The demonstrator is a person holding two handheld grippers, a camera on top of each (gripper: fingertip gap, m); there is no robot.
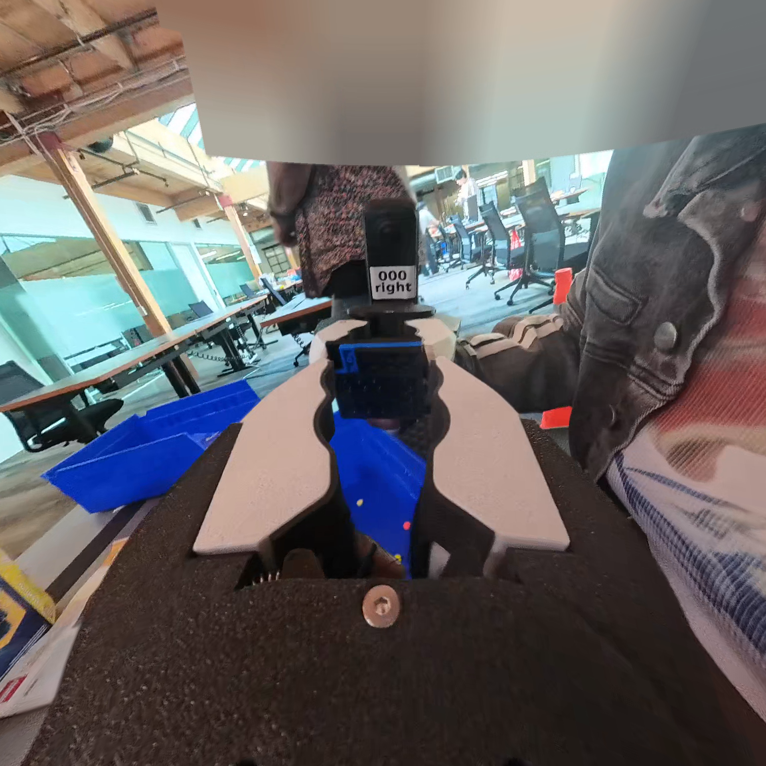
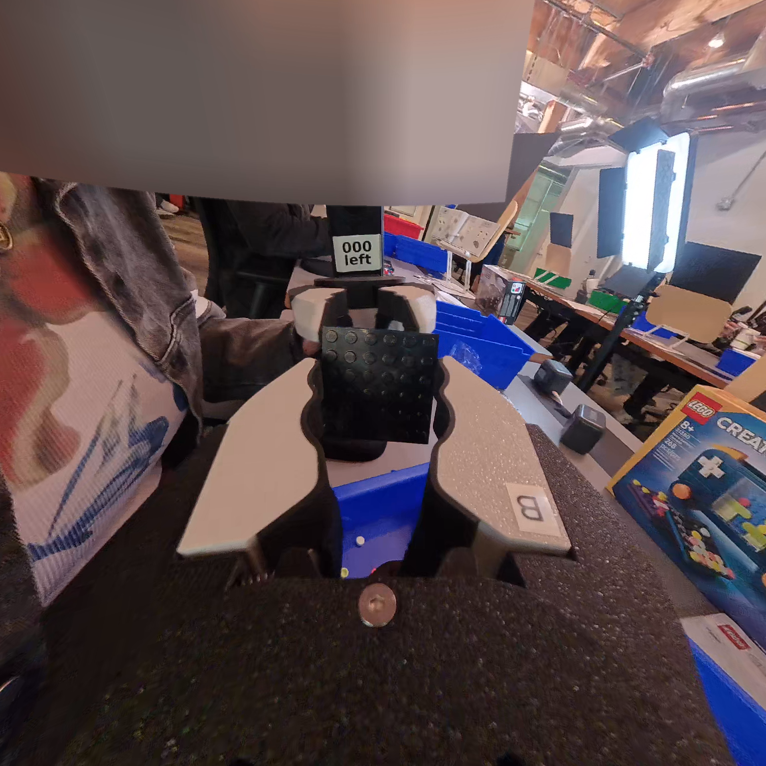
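My left gripper (image 1: 381,373) is shut on the side edges of a dark square plate (image 1: 383,389) with a blue strip along its top. My right gripper (image 2: 378,373) is shut on the side edges of a black studded plate (image 2: 379,385), studs towards its camera. The two grippers face each other tip to tip. The right gripper (image 1: 383,331) shows just behind the plate in the left wrist view, and the left gripper (image 2: 364,306) does so in the right wrist view. I cannot tell whether both hold one piece or two pressed together.
A blue bin (image 1: 373,489) with small coloured pieces lies under the grippers, also in the right wrist view (image 2: 373,510). More blue bins (image 1: 124,464) (image 2: 476,340) stand beside. A toy set box (image 2: 696,476) and two small black cubes (image 2: 582,427) are on the right. A person's jacket (image 1: 642,331) is close. Both grippers' tips are close together, under 4 cm apart.
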